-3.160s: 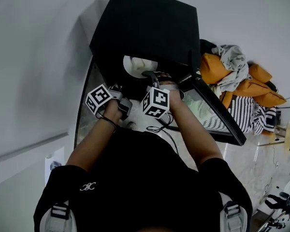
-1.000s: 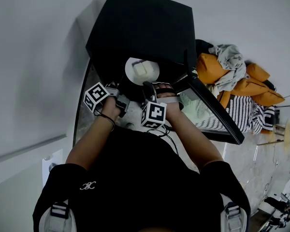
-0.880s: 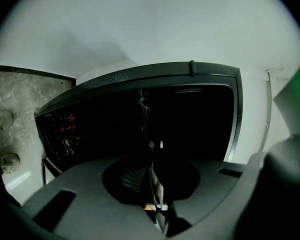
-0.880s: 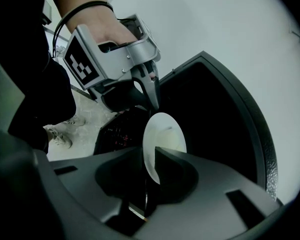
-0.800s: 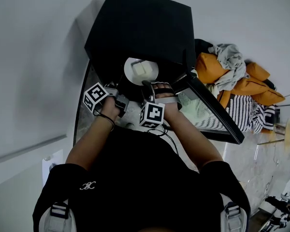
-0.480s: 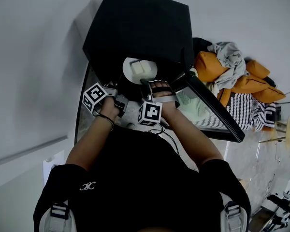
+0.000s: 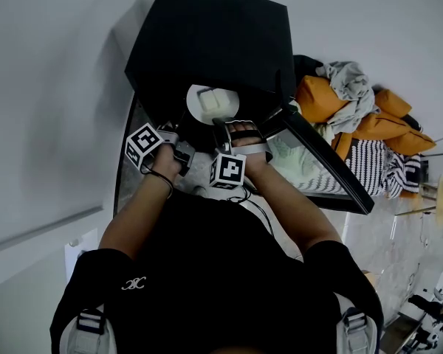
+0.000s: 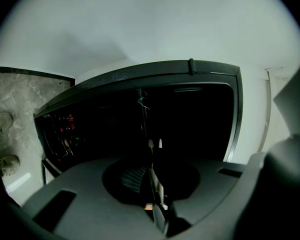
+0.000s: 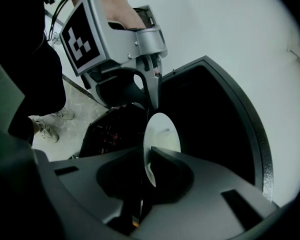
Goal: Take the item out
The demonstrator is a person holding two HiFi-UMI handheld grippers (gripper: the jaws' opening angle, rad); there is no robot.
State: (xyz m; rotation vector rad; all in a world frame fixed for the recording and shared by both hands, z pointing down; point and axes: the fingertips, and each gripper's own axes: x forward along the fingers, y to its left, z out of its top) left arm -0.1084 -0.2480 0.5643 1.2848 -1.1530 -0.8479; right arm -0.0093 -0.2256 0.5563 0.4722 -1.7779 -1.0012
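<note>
Plate (image 7: 207, 103) with pale food (image 7: 218, 97) on it sits in the mouth of the open microwave (image 7: 207, 28), and my right gripper (image 7: 221, 127) is clamped on its near rim. My left gripper (image 8: 155, 145) is nearly closed (its view is very dark) on a thin pale edge, seemingly that same rim, beside the right one.

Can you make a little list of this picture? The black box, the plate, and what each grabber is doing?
oven: black, its door open
plate: white, in the oven's opening
food: pale blocks on the plate
right gripper: shut on the plate's rim
left gripper: jaws close together, near the plate; can't tell if it holds anything
clothes: a heap to the right of the oven
</note>
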